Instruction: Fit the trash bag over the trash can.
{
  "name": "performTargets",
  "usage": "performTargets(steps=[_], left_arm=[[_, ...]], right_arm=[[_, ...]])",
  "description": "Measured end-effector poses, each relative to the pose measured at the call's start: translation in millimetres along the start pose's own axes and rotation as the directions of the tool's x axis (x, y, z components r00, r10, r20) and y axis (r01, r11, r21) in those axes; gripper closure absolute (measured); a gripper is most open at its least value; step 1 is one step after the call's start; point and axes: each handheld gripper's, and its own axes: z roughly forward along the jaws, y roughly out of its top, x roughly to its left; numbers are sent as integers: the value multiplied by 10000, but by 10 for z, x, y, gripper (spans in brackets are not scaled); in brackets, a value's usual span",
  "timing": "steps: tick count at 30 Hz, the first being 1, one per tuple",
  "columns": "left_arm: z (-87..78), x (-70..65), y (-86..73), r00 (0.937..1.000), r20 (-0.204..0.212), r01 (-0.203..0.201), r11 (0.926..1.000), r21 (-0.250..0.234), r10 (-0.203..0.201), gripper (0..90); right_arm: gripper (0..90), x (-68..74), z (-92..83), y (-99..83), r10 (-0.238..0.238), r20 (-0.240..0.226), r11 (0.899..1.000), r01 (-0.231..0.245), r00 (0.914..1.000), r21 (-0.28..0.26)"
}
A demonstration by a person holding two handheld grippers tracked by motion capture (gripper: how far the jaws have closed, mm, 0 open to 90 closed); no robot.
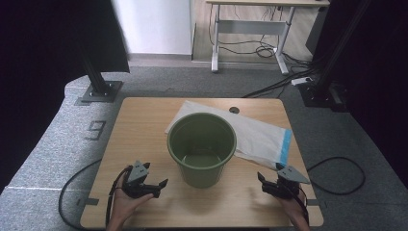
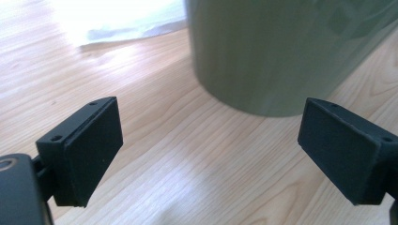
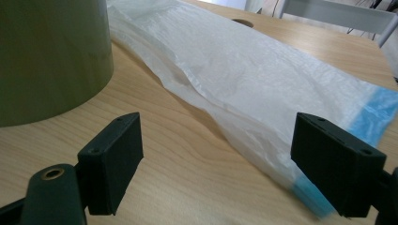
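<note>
The right hand-held gripper (image 3: 216, 164) has its jaws spread wide and grips nothing; the left hand-held gripper (image 2: 209, 154) is likewise released. Risk, as I judge it: the thin white bag (image 3: 244, 89) lies just ahead of the right jaws, slack and slippery, so a pinch may catch only one layer or drag it across the worktop (image 1: 144, 125). Its far part lies behind the green bucket (image 1: 202, 147), which could tip if nudged. The bag is translucent, crinkled, with a blue strip (image 3: 375, 112) at its near end.
</note>
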Motion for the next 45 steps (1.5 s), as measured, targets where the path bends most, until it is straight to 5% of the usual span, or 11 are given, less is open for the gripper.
performTargets(steps=[5,8,13,20,21,27,29,33,40,45], left_arm=[[-35,33,-62,9997,-196,173,9998,135,-170,67],[-91,74,-129,9955,-714,642,9974,332,-617,78],[-138,113,-196,9920,-815,993,9947,267,-968,86],[-163,118,-269,9905,-737,1180,9926,276,-1157,86],[-163,129,-282,9903,-737,1200,9922,323,-1174,86],[-151,130,-293,9902,-786,1190,9919,448,-1153,98],[-138,125,-313,9881,-1181,1083,9912,757,-989,108],[-138,152,-329,9859,-1151,1299,9890,711,-1212,110],[-155,192,-331,9845,-974,1516,9871,518,-1461,114],[-124,220,-313,9854,-843,1530,9868,540,-1481,119]], right_arm=[[165,29,169,127,-110,-221,9997,115,9997,197],[182,60,413,305,-337,-418,9986,353,9986,399],[209,72,771,516,-423,-686,9968,467,9967,642],[238,127,1153,506,-688,-1171,9899,824,9907,1152],[240,143,1223,448,-922,-1234,9812,1113,9881,1579],[264,136,1283,391,-929,-1387,9733,1193,9860,1960],[315,122,1307,360,-961,-1162,9661,1207,9886,2280],[379,93,1326,339,-661,-1214,9631,951,9904,2520],[779,-24,1302,337,-61,-989,9622,328,9951,2705],[881,-63,1209,313,-121,-688,9586,312,9976,2832]])
